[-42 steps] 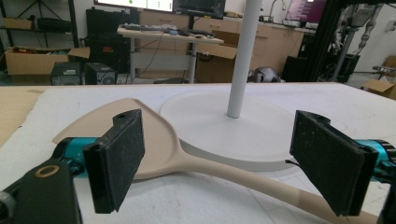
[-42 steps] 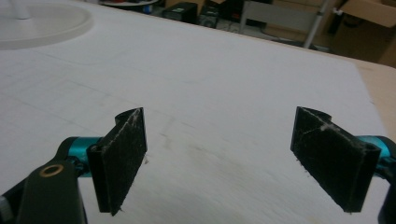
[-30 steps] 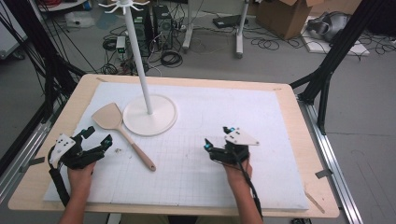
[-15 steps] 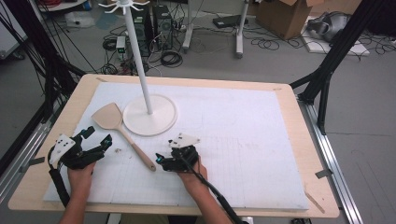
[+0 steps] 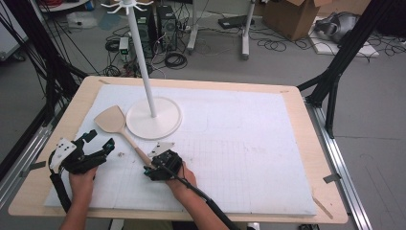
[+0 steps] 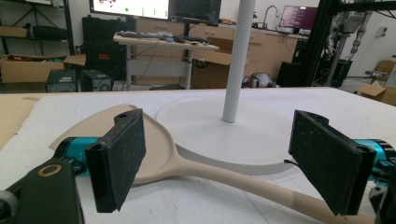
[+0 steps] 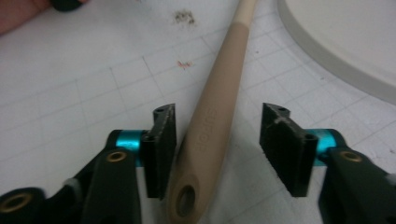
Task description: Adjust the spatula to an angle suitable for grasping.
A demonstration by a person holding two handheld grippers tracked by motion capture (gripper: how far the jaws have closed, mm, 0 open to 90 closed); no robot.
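One spatula [image 5: 119, 130], one stand [image 5: 153, 117], two grippers with spread fingers.

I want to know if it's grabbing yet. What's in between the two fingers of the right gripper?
The spatula's handle lies on the mat between the right gripper's open fingers, nearer the left one in the right gripper view. Neither finger visibly presses it.

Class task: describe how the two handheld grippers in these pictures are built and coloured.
Both are black. The left gripper has flat rough black pads, teal fittings, brass-ringed pivots, a white dotted plate and a black cable. The right gripper matches, with a grey three-cornered plate.
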